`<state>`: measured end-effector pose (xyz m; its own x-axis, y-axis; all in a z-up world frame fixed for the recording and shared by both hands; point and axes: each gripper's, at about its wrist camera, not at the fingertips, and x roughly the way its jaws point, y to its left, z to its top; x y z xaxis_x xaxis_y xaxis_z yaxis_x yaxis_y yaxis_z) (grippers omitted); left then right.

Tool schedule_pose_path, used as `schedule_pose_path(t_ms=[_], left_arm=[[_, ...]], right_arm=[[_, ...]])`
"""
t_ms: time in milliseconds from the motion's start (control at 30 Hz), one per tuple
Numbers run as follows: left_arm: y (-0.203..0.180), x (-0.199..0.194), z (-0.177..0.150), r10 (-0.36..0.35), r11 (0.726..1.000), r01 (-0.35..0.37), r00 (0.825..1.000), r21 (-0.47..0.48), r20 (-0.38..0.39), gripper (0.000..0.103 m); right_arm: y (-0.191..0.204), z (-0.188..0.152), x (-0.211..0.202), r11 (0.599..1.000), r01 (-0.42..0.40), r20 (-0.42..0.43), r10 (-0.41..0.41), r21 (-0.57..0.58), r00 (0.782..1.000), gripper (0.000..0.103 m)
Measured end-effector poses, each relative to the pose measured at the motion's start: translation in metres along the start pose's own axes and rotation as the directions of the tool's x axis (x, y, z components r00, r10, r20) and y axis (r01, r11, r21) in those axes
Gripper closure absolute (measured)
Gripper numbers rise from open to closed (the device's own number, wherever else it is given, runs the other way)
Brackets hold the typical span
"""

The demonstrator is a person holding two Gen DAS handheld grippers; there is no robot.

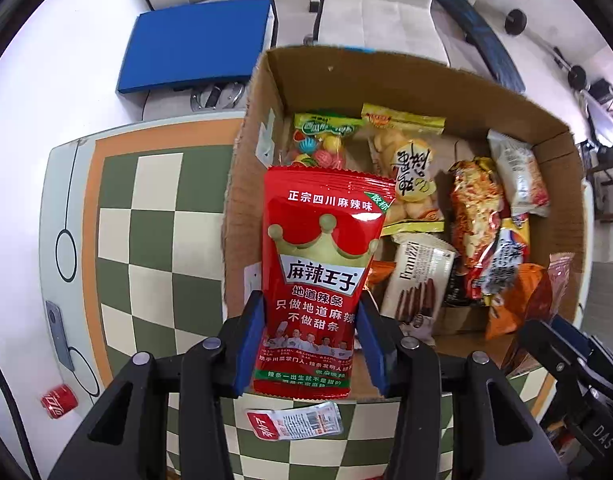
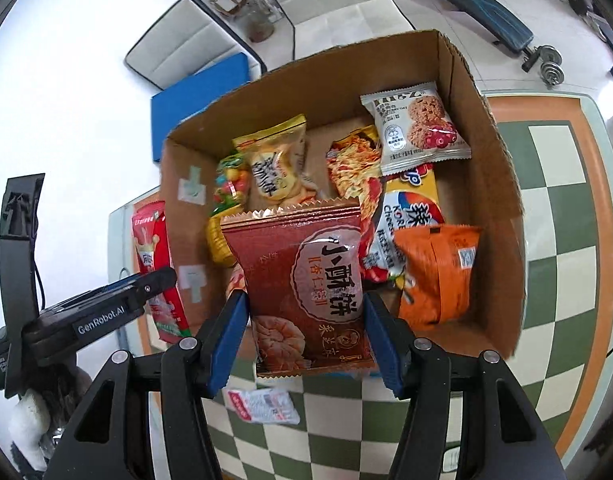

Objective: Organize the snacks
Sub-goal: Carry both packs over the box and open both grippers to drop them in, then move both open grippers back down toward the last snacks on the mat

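- The box (image 1: 458, 92) sits on the table (image 1: 154, 216) and already has lots of snacks in it, so I think most of the job is done.
- Inside the box I can see a candy bag (image 1: 324, 140), a yellow bag (image 1: 406, 168), a noodle pack (image 1: 476, 208), a cookie pack (image 2: 416, 128), a wafer pack (image 1: 420, 276) and an orange bag (image 2: 436, 276).
- The left gripper (image 1: 310, 340) has its jaws squeezed on the sides of a red pack (image 1: 320, 276). The red pack is up in the air, over the near left edge of the box.
- The right gripper (image 2: 306, 336) has its jaws squeezed on a brown pack (image 2: 302, 284). The brown pack is up in the air too, over the near edge of the box.
- Both packs are not in the box yet. I think they need to go in next.
- One small white pack (image 2: 262, 404) lies on the table, just in front of the box. It looks like it needs picking up too.
- A red can (image 1: 59, 400) lies on the floor, well apart from the box. I cannot tell if it is part of the job.
- The two held packs hide the near part of the box, so there may be more snacks under them.
- The snacks lie on top of each other, so I cannot count them all.
- The bottoms of the two held packs are hidden between the jaws.
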<state>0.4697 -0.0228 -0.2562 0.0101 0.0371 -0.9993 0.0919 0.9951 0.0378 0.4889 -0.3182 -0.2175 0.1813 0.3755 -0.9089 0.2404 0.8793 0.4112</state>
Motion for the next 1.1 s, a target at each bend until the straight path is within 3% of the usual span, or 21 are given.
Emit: schedule_pose_path(t_ms=[233,300,367,400,467,733,767,800,967,1100], left_arm=[[0.005,0.019,0.006,0.015,1.0,-0.016,0.999,-0.016,-0.045,0.058],[0.008,0.023,0.006,-0.005,0.999,0.003,0.998,-0.033,-0.065,0.052],[0.013,0.026,0.006,-0.036,0.998,0.032,0.996,-0.052,-0.079,0.046],[0.014,0.026,0.006,-0.037,0.998,0.033,0.996,-0.051,-0.077,0.037],[0.015,0.025,0.005,-0.041,0.998,0.038,0.996,-0.052,-0.073,0.03],[0.014,0.014,-0.002,-0.062,0.997,0.059,0.996,-0.051,-0.059,0.028],[0.013,0.011,-0.004,-0.065,0.997,0.063,0.997,-0.046,-0.052,0.02],[0.012,0.009,-0.006,-0.073,0.996,0.071,0.996,-0.045,-0.044,0.018],[0.008,-0.012,-0.022,-0.097,0.994,0.097,0.995,-0.039,0.013,0.018],[0.005,-0.033,-0.053,-0.108,0.994,0.11,0.991,-0.019,0.078,0.018]], right_arm=[[0.001,0.007,0.029,0.999,0.009,-0.05,-0.007,0.033,0.999,0.041],[-0.001,0.007,0.037,0.999,0.029,-0.072,-0.026,0.038,0.997,0.032],[-0.003,0.008,0.043,0.999,0.02,-0.086,-0.016,0.047,0.996,0.012],[-0.004,0.007,0.044,0.999,0.025,-0.09,-0.021,0.048,0.996,0.011],[-0.004,0.006,0.046,0.998,0.048,-0.091,-0.044,0.039,0.995,0.011],[0.002,0.0,0.046,0.994,0.111,-0.079,-0.111,0.003,0.991,0.01],[0.004,-0.001,0.046,0.993,0.115,-0.075,-0.115,-0.007,0.991,0.01],[0.005,-0.002,0.044,0.992,0.124,-0.07,-0.125,-0.014,0.99,0.01],[0.013,-0.01,0.03,0.986,0.158,-0.025,-0.16,-0.061,0.987,0.008],[0.015,-0.025,0.009,0.986,0.146,0.011,-0.145,-0.084,0.989,0.008]])
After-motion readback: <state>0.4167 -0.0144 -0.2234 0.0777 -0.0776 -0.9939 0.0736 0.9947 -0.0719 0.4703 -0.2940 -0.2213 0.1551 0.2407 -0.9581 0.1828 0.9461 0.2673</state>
